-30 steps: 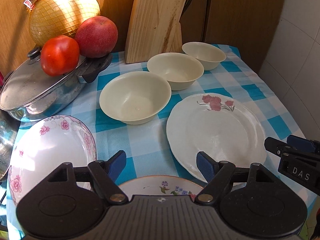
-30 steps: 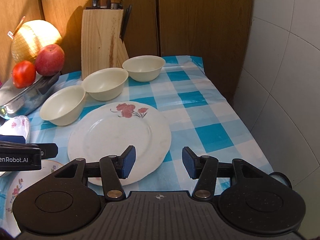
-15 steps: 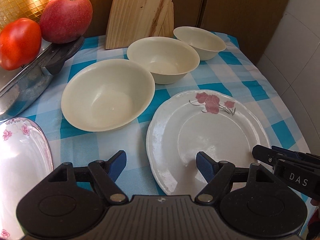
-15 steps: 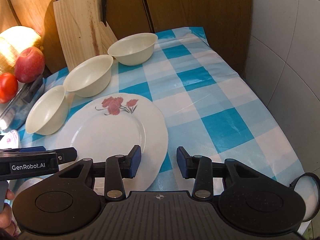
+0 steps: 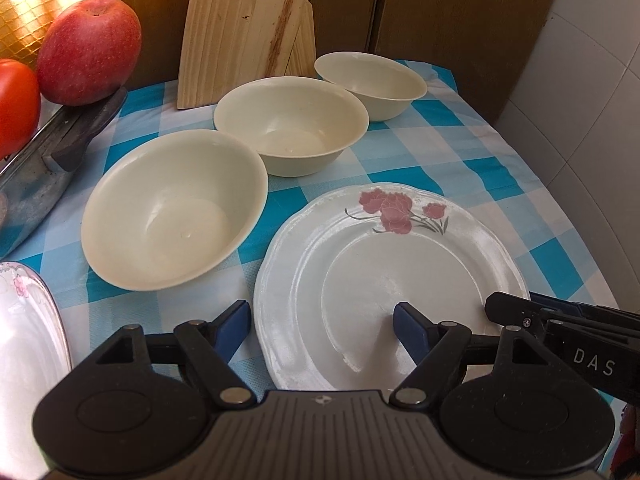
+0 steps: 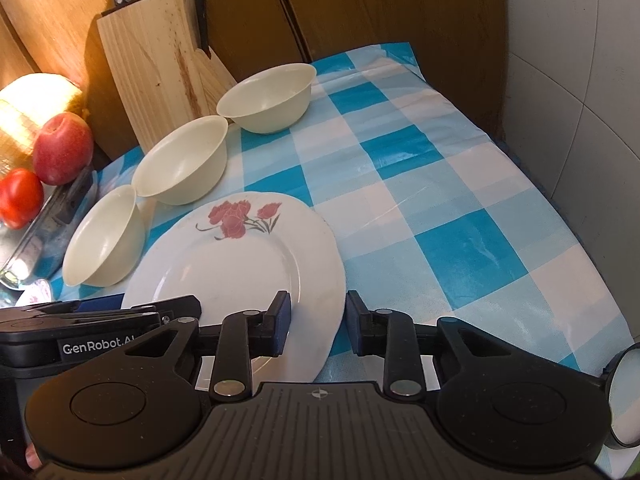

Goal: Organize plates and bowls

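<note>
Left wrist view looks over a blue-and-white checked tablecloth [image 5: 460, 160] crowded with kitchen things. A wooden knife block [image 5: 248, 28] stands at the back against brown cabinet doors, and a steel pot lid [image 5: 36, 176] at the left edge carries a red apple [image 5: 90, 50] and a tomato [image 5: 16, 100], with a netted yellow fruit [image 5: 48, 4] behind them. Three cream bowls run in a diagonal row: the near bowl [image 5: 172, 212], the middle bowl [image 5: 291, 124] just beside it, and the far bowl [image 5: 370, 84] close to the knife block. A pink-flowered plate [image 5: 24, 340] shows partly at the lower left.

The white plate [image 5: 392, 280] lies flat on the cloth just right of the near bowl; it has a scalloped rim and a red flower print on its far side. The left gripper [image 5: 322, 324] hangs with its fingers spread wide across the plate's near left edge, holding nothing. In the right wrist view, the right gripper [image 6: 318, 322] has its fingers apart on either side of the plate's near right rim, one over the plate and one over the cloth, not closed on it.
</note>
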The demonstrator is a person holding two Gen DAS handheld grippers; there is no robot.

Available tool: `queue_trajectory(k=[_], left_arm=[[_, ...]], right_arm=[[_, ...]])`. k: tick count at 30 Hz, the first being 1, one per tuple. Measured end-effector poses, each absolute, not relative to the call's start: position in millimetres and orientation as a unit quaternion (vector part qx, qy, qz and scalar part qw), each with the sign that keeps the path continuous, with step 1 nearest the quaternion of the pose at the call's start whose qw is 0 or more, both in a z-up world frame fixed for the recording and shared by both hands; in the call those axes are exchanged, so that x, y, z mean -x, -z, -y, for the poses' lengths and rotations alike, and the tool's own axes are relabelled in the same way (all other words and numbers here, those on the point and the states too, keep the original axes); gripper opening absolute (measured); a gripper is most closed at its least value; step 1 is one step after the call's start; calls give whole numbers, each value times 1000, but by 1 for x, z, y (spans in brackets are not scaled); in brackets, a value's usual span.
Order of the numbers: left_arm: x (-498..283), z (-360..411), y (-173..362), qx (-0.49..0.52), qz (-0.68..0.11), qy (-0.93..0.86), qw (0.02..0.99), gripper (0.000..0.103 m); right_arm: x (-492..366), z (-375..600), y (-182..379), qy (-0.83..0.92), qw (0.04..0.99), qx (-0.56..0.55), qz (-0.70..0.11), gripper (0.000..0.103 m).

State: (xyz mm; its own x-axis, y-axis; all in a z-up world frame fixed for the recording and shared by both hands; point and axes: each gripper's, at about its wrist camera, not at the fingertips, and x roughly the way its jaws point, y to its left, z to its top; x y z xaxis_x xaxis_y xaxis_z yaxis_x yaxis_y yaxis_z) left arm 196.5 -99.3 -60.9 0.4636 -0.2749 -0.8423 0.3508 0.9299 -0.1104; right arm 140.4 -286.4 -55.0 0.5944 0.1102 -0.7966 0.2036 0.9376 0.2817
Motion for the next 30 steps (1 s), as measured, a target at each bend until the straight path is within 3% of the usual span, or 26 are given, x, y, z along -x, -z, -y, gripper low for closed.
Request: queue_trajectory(k=[7,26,30], left_arm=[[-193,106,63,-55,-478,189,856,80],[-176,119,61,-75,-475,218,849,79],[-176,122,63,-91,-456,217,858,83]], right_arm=[[-139,283,56,25,881,-161,-443,37],[-119,300,53,34,878,-170,-447,36],[-119,296,54,35,883,-157,-441,40]])
